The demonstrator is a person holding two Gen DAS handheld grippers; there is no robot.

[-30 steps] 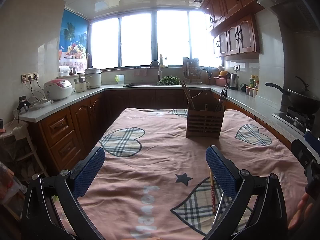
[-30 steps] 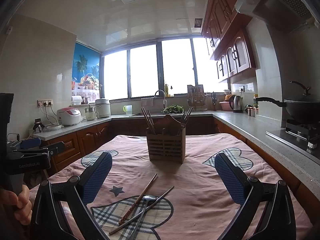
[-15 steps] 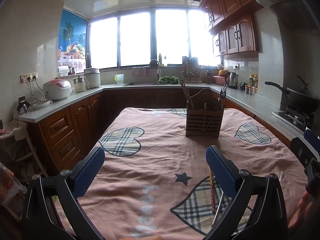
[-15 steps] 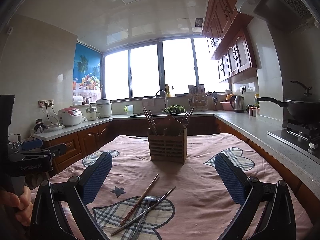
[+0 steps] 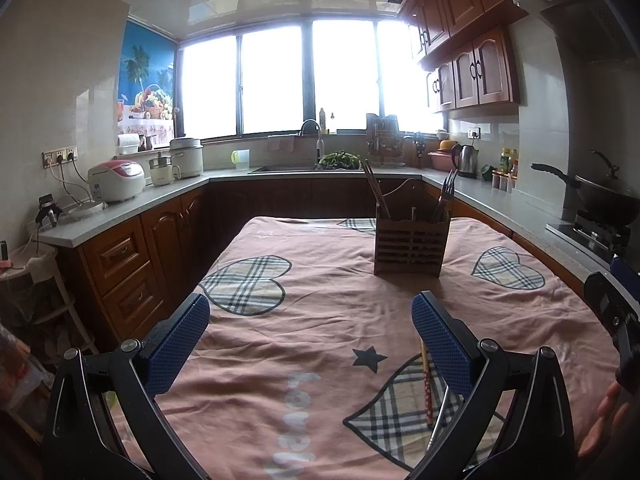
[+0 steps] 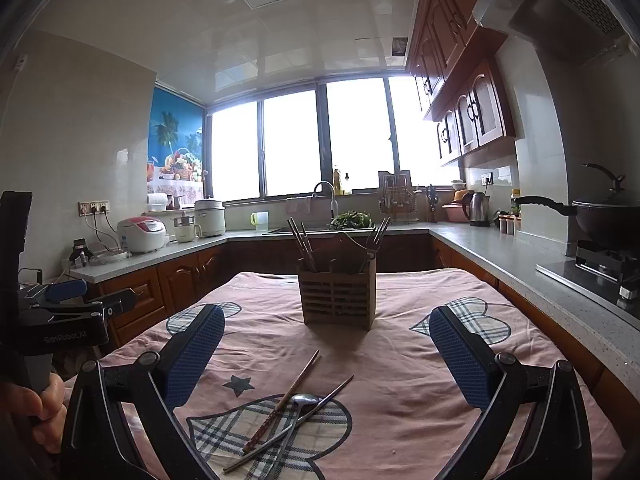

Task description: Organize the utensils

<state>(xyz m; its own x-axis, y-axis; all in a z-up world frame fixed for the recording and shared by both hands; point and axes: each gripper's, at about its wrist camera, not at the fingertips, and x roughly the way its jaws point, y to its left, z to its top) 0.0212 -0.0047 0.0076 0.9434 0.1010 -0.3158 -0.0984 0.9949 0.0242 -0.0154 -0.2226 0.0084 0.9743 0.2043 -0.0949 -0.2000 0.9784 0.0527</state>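
You hold both grippers, left [image 5: 310,330] and right [image 6: 326,342], fingers spread and empty, above the pink-clothed bench [image 6: 400,364], where a chopstick [image 6: 282,402], spoon [image 6: 298,412] and metal rod [image 6: 292,422] lie crossed near you, the wooden holder [image 6: 338,294] standing farther back.

bare pink tablecloth [image 6: 400,380] between right gripper [image 6: 326,344] and wooden holder [image 6: 337,298] at 12 o'clock, chopstick [image 6: 282,402], spoon [image 6: 298,412], metal stick [image 6: 288,424] crossed at 6 o'clock, open cloth toward 3 o'clock
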